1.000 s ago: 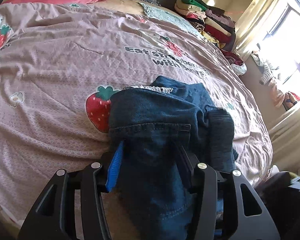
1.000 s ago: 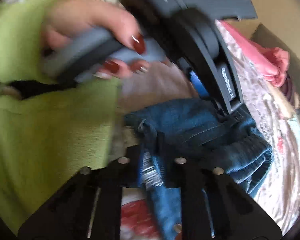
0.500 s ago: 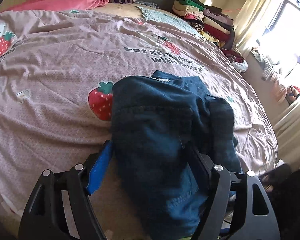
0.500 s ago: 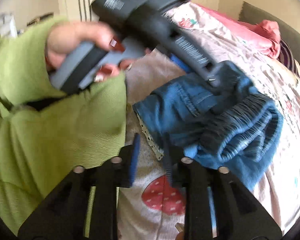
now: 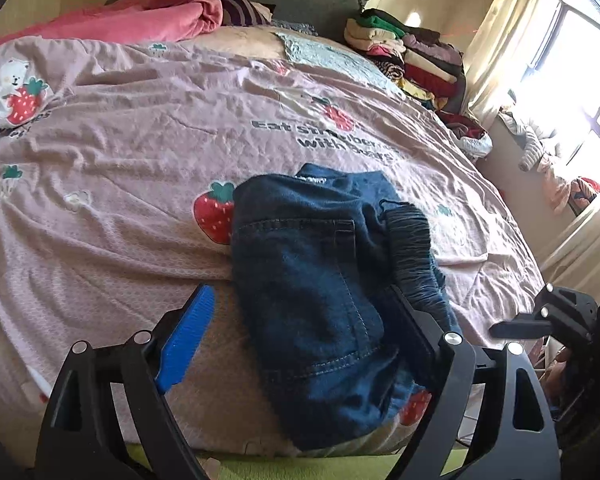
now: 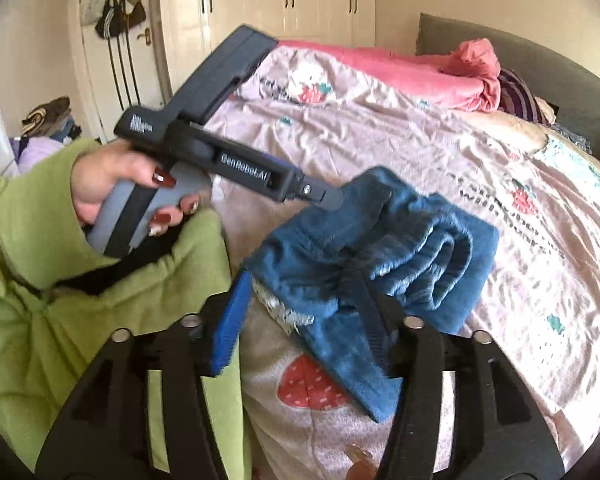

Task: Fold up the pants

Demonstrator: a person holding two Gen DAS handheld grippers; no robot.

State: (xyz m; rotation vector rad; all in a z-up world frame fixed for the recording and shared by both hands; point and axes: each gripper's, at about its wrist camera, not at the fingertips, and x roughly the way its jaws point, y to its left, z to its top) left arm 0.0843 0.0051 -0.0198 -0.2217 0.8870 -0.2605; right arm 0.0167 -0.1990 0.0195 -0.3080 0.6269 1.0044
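Blue denim pants (image 5: 320,280) lie folded in a compact bundle on the pink strawberry bedspread (image 5: 140,140), near its front edge. The elastic waistband shows on the bundle's right side. My left gripper (image 5: 300,304) is open, its jaws wide apart on either side of the bundle's near end, holding nothing. In the right wrist view the pants (image 6: 380,248) lie just ahead of my right gripper (image 6: 304,292), which is open and empty. The left gripper's body (image 6: 228,160), held by a hand in a green sleeve, hovers over the pants' left edge.
A pink blanket (image 5: 140,20) and a striped garment lie at the head of the bed. A stack of folded clothes (image 5: 412,56) sits at the far right corner. A window with curtains (image 5: 560,80) is on the right. A wardrobe (image 6: 284,0) and hanging bags stand behind.
Both grippers have let go of the pants, opened wide and pulled back. The folded bundle now rests on the bed.
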